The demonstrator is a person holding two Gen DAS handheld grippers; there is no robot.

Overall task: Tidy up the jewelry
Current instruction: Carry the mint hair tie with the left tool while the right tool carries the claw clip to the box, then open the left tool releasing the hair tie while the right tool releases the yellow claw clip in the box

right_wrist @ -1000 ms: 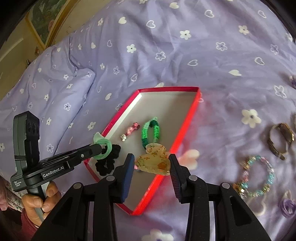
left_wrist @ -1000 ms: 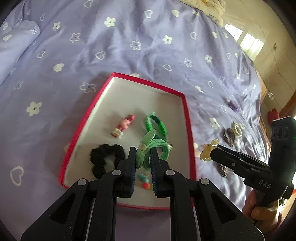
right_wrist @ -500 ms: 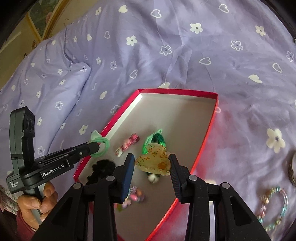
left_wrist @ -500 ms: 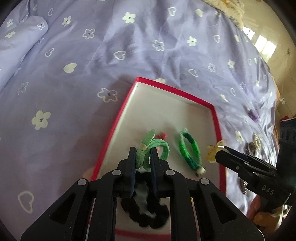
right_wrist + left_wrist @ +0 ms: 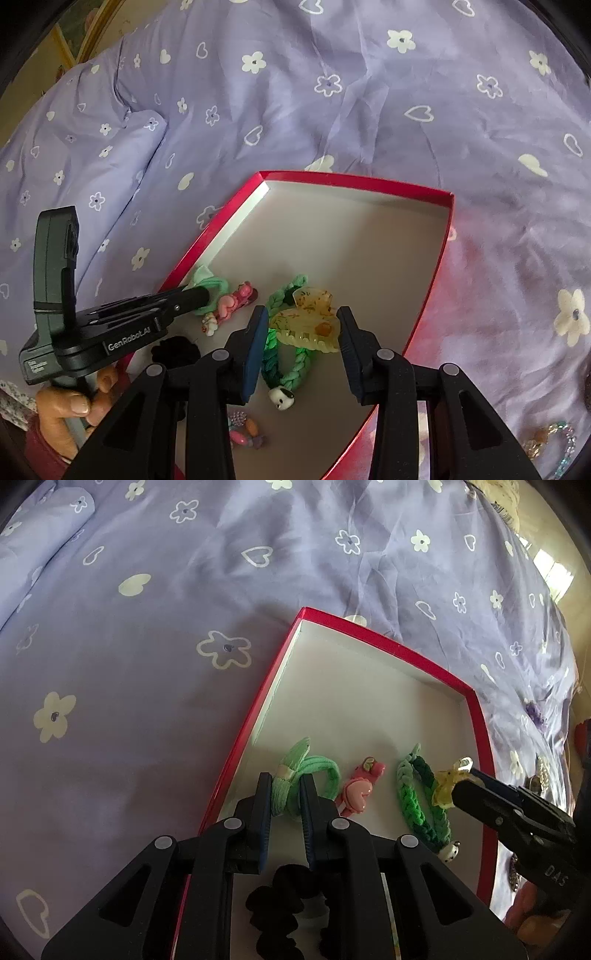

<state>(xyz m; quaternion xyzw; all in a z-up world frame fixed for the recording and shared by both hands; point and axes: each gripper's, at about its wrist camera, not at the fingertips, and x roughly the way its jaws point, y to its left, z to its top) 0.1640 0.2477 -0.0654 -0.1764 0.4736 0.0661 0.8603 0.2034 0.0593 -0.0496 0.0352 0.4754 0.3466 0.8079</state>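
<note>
Left claw [image 5: 283, 805] is narrow, clamped on the light green hair tie [image 5: 306, 779]; tie sits between the fingers and sticks out forward, low over the near-left part of the red tray [image 5: 388, 642].

Right claw [image 5: 301, 343] is at medium width, gripping the yellow hair claw clip [image 5: 306, 321] between its pads, hanging over the tray interior.

In the tray, out from the claws: pink clip [image 5: 360, 788] just right of the light green tie, braided green hair tie [image 5: 421, 801] beyond that with a small panda bead [image 5: 281, 398] at its end, black scrunchie [image 5: 280, 915] under the left claw, coloured beads [image 5: 245, 434] near the tray's near edge.

Tray rests on the lilac bedspread [image 5: 369, 92]. Bracelets [image 5: 554, 443] lie on the bed right of the tray.
</note>
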